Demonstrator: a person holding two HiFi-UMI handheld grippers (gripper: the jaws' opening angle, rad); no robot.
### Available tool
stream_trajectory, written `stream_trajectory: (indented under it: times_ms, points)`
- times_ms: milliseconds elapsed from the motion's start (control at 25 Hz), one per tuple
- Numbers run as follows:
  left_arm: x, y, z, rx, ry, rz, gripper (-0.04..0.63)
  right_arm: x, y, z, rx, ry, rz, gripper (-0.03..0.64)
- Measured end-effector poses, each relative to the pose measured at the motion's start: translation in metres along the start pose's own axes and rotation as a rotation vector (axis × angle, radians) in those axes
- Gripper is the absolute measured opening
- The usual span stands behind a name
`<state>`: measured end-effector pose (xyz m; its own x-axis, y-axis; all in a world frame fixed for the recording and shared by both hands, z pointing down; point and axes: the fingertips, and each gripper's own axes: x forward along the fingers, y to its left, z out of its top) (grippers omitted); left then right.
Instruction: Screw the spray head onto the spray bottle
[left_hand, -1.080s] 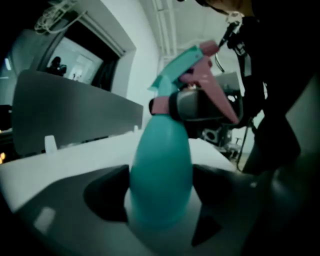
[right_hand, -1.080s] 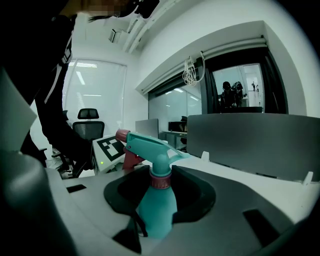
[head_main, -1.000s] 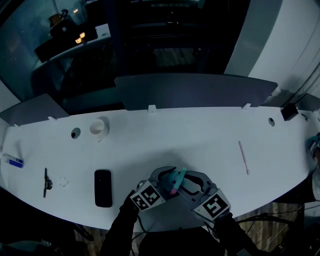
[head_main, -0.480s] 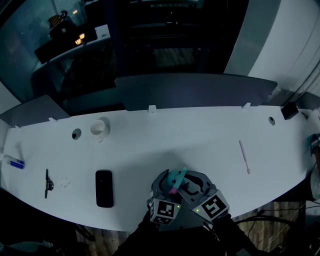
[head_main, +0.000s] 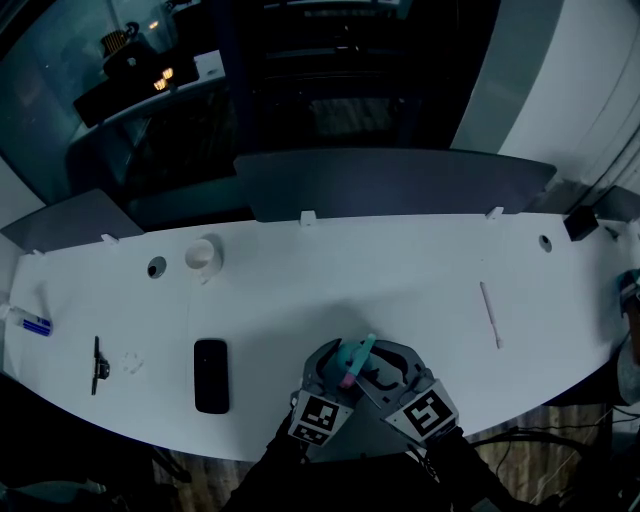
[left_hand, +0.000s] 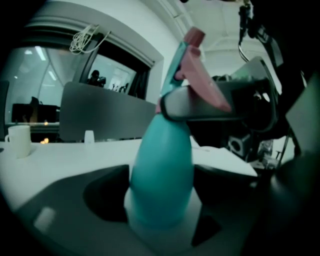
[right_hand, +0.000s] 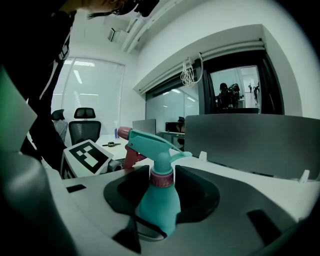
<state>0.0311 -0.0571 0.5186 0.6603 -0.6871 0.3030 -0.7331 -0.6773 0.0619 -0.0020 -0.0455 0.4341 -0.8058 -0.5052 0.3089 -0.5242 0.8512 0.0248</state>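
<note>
Head view | spray bottle (head_main: 351, 359) near table (head_main: 400, 280) front edge | phone (head_main: 211, 375) well left

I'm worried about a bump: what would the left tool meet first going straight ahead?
The bottle sits between its jaws; just beyond, probably the right tool, clamped at the bottle's neck. Depth is hard to judge.
</note>
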Motion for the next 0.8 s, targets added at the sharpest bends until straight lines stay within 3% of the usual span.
stream_trajectory:
  times_ms: [80, 160, 400, 800]
  points:
    - [0.0, 0.0, 0.001, 0.001, -0.002, 0.0, 0.396, -0.001, -0.001, 0.002, 0.005, -0.011, -0.005, 0.142]
    - [-0.001, 0.0, 0.001, -0.003, -0.01, -0.005, 0.396, -0.003, -0.002, 0.002, 0.012, -0.016, -0.002, 0.191]
    - [-0.01, 0.0, 0.005, 0.004, -0.025, -0.03, 0.445, -0.009, -0.002, 0.002, 0.013, -0.018, -0.008, 0.192]
    - [-0.024, 0.002, 0.009, 0.007, -0.028, -0.037, 0.445, -0.023, 0.003, 0.005, 0.028, -0.039, 0.014, 0.206]
